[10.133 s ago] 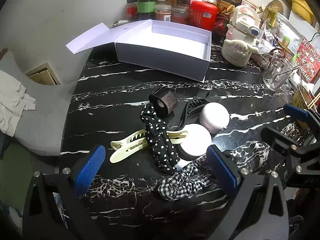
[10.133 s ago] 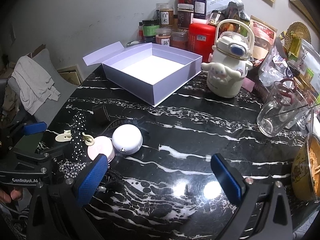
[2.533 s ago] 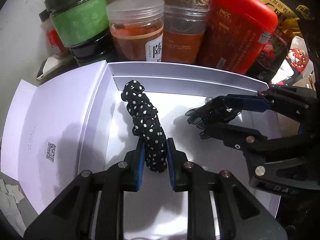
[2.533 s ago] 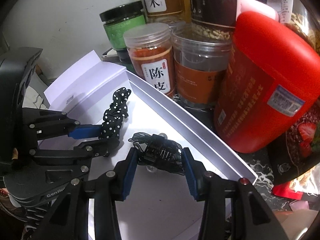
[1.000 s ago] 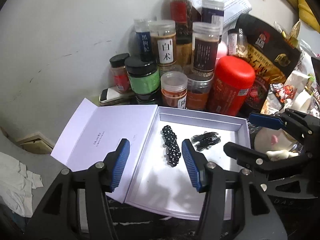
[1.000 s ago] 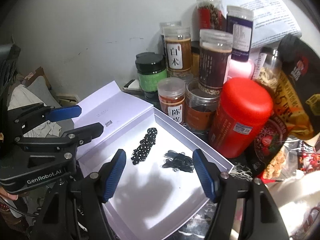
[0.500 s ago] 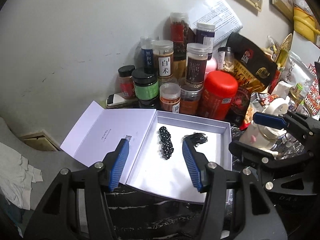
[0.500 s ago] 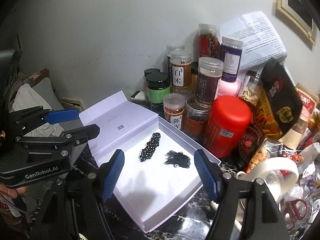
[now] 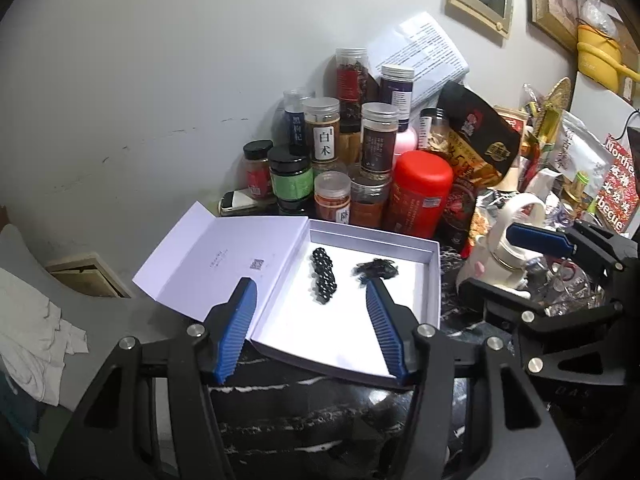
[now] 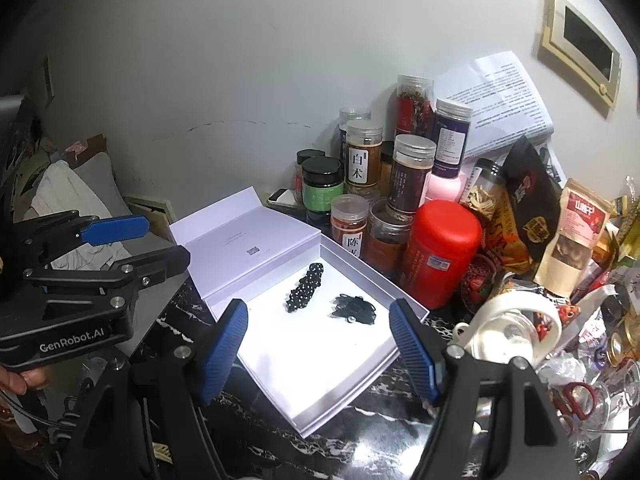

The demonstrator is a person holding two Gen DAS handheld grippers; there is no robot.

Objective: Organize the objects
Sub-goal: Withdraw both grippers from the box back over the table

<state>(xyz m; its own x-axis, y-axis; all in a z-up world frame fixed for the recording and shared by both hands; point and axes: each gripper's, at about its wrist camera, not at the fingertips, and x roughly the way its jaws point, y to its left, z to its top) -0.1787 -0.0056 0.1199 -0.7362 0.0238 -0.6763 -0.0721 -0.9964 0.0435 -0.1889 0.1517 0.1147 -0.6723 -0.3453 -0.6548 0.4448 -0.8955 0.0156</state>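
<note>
Nearest the left wrist camera, the left gripper (image 9: 312, 328) hangs spread and empty above the black white-veined marble tabletop (image 9: 320, 412), as does the right gripper (image 10: 320, 344) in its own view. Past the fingers, the shallow lavender cardboard box (image 9: 434, 280) holds the black white-dotted fabric scrunchie (image 9: 323, 275) beside the black mesh hair clip (image 9: 376, 269), apart. Behind stands a red cylindrical canister (image 10: 440, 252) among jars; only the right view shows a white cartoon bottle's handle (image 10: 516, 320) (close by).
</note>
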